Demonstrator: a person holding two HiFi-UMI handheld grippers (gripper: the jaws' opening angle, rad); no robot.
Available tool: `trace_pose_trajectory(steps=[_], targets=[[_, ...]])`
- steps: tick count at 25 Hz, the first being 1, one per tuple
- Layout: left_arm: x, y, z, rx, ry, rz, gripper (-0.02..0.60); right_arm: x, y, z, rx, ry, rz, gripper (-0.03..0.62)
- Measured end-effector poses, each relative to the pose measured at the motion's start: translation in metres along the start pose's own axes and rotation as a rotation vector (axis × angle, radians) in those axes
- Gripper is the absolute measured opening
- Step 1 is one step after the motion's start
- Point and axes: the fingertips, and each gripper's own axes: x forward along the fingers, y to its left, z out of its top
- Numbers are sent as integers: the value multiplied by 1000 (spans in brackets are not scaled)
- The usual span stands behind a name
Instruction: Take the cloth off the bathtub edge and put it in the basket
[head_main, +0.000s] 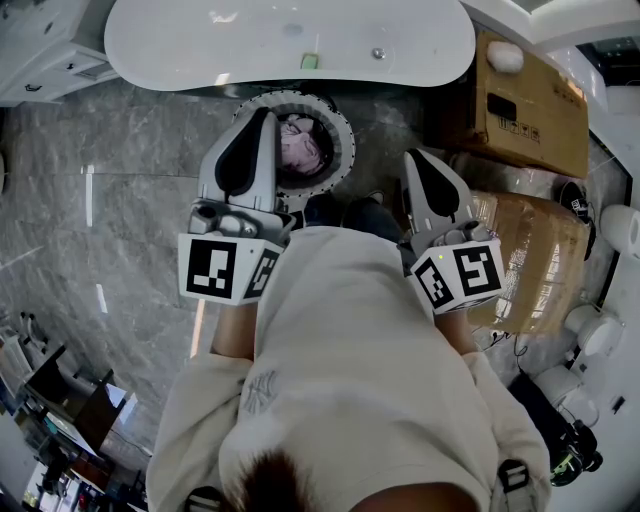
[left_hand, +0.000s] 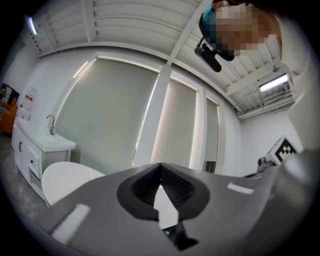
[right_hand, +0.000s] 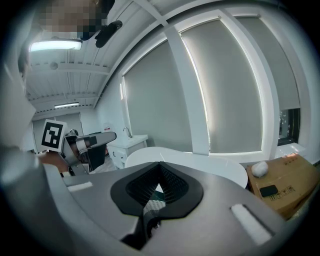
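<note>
Near the basket, left tool jaws together, empty, right tool likewise, pinkish cloth apparently inside.

The basket stood on the floor just before the bathtub, a cloth lying inside it. A cardboard box sat to the bathtub's right, a wrapped parcel just before it, and a sink cabinet to the bathtub's left.

We make out one mark: what looks like an interlocked "NY" monogram stitched on the person's pale top. The cardboard box carries a black label and small handling symbols, too small to read. The cubes bear square black-and-white markers, without letters.
</note>
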Motion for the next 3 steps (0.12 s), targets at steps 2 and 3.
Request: trace_pose_trajectory(steps=[2,3], targets=[[1,2,0,0,-1,1,8,1,1,0,0,2,1,-3],[1,4,0,-1,-1,2,8,2,1,0,0,3,1,-3]])
